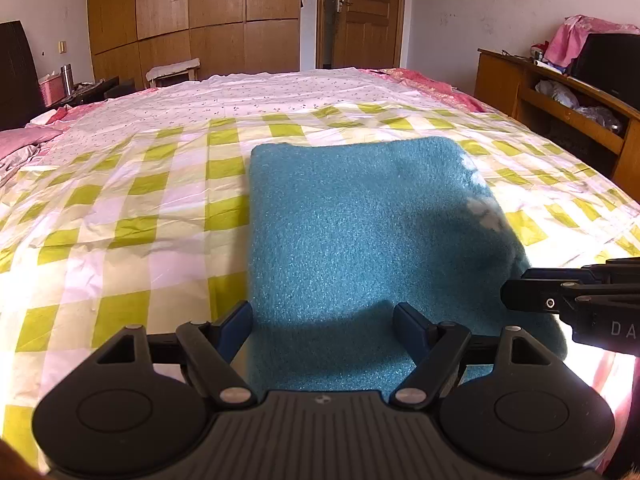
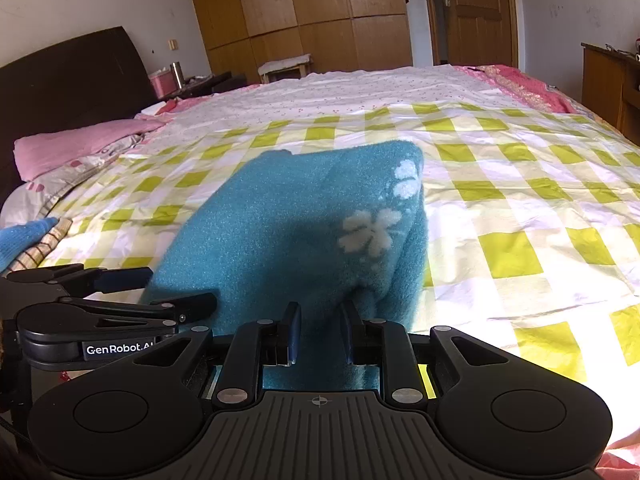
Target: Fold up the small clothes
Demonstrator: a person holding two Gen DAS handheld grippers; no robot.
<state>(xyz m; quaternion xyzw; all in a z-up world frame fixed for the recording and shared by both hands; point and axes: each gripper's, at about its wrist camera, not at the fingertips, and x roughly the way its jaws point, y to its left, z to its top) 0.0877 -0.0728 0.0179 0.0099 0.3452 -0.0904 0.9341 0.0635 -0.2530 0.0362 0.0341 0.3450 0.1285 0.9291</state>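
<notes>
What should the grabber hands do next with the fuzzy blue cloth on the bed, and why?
Probably the left gripper should close on the near edge of the teal fleece garment. Its jaws stand open over that edge without gripping, while the right gripper already pinches the fleece near the white flowers. With both sides held, the cloth could be lifted evenly for the next fold on the checked sheet.

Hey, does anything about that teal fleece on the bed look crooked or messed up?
Mostly tidy. The teal fleece lies folded flat on the checked sheet, but its near right edge is bunched where the right gripper pinches it, showing white flowers.
</notes>
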